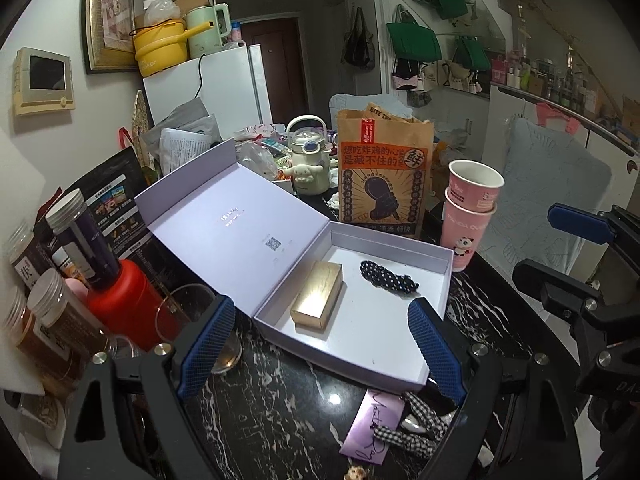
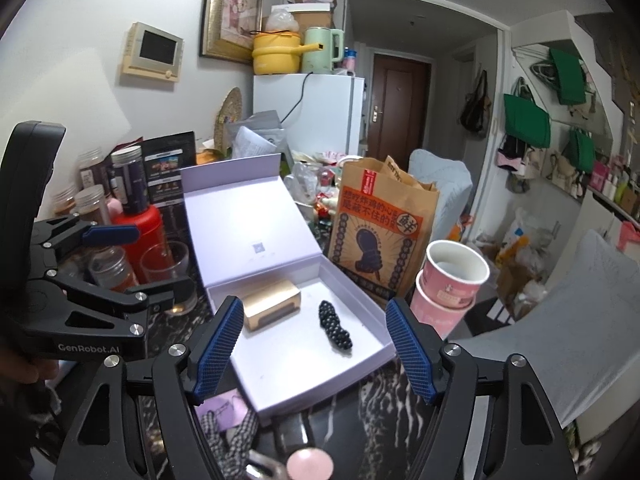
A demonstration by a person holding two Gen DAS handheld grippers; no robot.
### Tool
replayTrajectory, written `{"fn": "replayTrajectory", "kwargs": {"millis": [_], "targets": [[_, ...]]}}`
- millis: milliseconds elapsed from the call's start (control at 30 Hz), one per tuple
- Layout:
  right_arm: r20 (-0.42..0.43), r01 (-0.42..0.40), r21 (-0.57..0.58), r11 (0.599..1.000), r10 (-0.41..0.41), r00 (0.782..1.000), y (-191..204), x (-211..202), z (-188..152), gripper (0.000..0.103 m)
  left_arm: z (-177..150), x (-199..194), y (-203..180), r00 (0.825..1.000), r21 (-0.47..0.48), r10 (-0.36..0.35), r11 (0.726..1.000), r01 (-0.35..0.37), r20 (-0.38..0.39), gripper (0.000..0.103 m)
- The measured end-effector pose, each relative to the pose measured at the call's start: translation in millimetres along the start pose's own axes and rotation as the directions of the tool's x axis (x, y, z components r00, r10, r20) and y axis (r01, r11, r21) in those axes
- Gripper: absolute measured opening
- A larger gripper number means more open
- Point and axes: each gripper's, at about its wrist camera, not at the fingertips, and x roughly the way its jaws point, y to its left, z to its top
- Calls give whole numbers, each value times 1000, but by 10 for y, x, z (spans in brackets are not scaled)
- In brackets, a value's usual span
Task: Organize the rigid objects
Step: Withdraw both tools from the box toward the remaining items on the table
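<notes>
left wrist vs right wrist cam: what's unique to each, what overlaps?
Left wrist only: cream character kettle behind the open lilac box, and the whole lilac card in front of it.
Right wrist only: round pink object at the bottom edge, and the brown door in full.
Both: box holding the gold case and polka-dot scrunchie, stacked pink cups, fried-chicken paper bag, both claws open.

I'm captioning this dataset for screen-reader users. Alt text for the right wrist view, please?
An open lavender box on a black marble table holds a small gold box and a black dotted scrunchie. The open right gripper frames it, holding nothing. Stacked pink paper cups stand to the right.
</notes>
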Motion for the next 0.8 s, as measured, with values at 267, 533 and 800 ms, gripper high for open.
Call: {"fn": "replayTrajectory", "kwargs": {"millis": [267, 533, 800], "targets": [[-6, -1, 3, 1000, 1, 1000, 86, -171, -242, 74, -296, -159, -104, 1000, 14, -7, 1000, 7, -5, 89], [-30, -15, 14, 1000, 15, 999, 189, -253, -497, 74, -607, -226, -173, 999, 31, -22, 999, 23, -28, 89], [-41, -45, 43, 998, 46, 998, 256, -317, -717, 74, -903, -199, -200, 996, 14, -50, 999, 51, -72, 89]]}}
